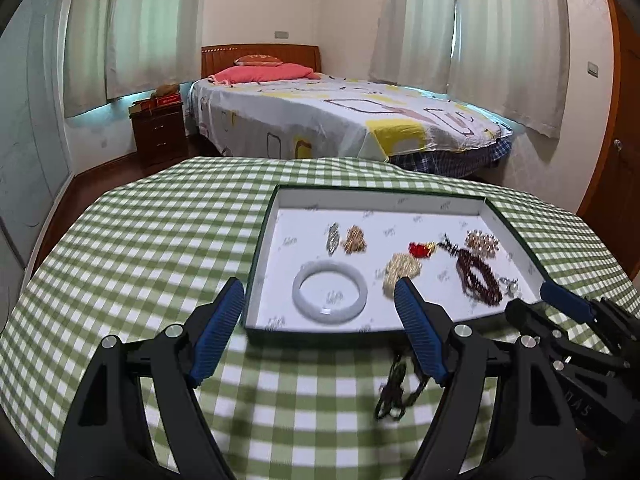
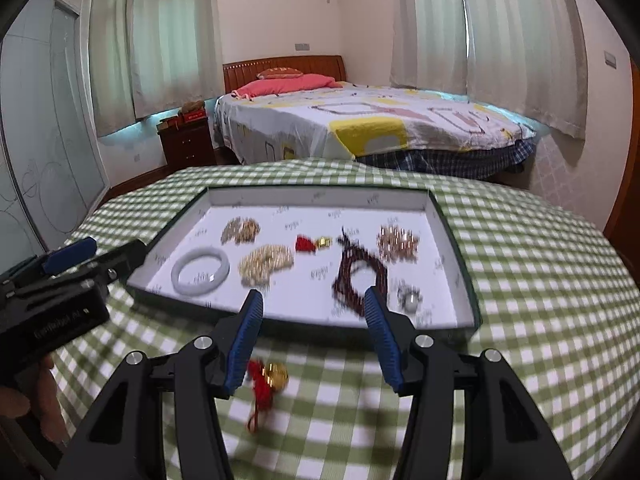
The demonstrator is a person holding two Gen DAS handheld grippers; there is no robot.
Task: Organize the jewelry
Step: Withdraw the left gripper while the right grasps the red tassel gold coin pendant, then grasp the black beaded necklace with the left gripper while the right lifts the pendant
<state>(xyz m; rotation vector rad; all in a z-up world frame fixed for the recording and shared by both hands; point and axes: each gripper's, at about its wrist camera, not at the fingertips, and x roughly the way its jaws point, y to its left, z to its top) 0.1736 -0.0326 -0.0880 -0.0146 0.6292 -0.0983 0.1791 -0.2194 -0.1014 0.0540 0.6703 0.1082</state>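
A shallow white-lined box (image 1: 384,200) (image 2: 320,196) sits on the green checked tablecloth and holds several jewelry pieces: a pale jade bangle (image 1: 330,298) (image 2: 200,270), a gold bead pile (image 1: 402,270) (image 2: 266,262), a dark red bead bracelet (image 1: 478,276) (image 2: 360,276) and a red-and-gold charm (image 1: 420,249) (image 2: 314,243). My left gripper (image 1: 320,320) is open over the box's near edge. A dark beaded strand (image 1: 396,392) lies on the cloth below it. My right gripper (image 2: 314,332) is open. A red cord with a gold bell (image 2: 268,380) lies on the cloth beneath it.
The table (image 1: 140,240) drops off at its far and side edges. Beyond it stand a bed (image 1: 340,120), a dark nightstand (image 1: 158,132) and curtained windows. The right gripper body shows at the right of the left wrist view (image 1: 568,320).
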